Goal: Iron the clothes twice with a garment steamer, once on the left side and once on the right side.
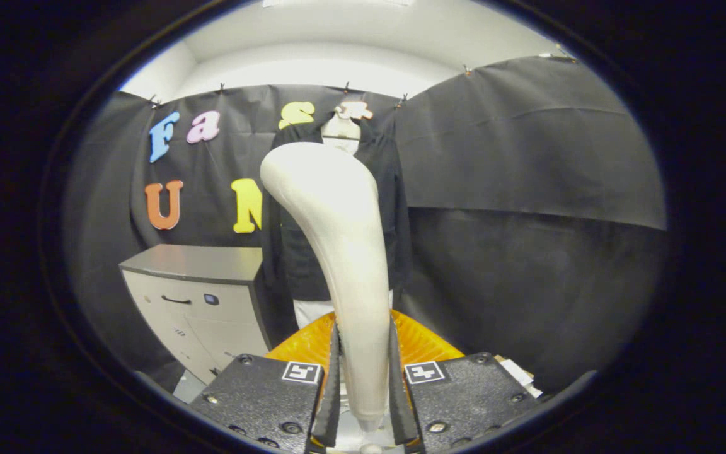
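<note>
Furthest left stands a grey cabinet (199, 296) with a flat top, a dark drawer handle and a small dark button on its front, set against the black cloth wall (527, 189). Just right of the cabinet, a black garment (293, 258) hangs on a white mannequin (341, 129) whose neck shows above the collar and whose pale lower part shows beneath the hem. In front of the garment rises the garment steamer (344, 252), a cream, smooth, elongated body. Its long axis runs upward and away from the fingers, narrow at the near end and widening toward the far end, where it curves over to the left, so that its rounded head sits before the garment's upper chest. The hand-held gripper (363, 384) is clenched on the garment steamer's narrow lower handle, with both dark fingers (331, 391) pressing its sides. An orange ribbed surface (426, 343) shows just beyond the fingers, behind the handle on both sides. To the right the black cloth wall carries on, creased across its middle.
</note>
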The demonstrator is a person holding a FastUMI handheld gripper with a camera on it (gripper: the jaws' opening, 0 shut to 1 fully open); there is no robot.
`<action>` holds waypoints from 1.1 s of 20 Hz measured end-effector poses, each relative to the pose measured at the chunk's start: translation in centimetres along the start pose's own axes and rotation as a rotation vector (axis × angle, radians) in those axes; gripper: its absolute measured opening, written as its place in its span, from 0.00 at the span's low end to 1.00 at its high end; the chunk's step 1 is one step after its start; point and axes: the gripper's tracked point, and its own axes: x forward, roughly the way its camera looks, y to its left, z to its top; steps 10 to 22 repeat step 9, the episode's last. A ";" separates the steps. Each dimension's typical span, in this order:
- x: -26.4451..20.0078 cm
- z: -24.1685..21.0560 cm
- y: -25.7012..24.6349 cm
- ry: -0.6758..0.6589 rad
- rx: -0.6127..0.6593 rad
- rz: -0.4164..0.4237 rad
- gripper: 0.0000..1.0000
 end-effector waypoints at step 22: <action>-4.8 3.3 -0.7 -0.070 -0.011 0.155 0.35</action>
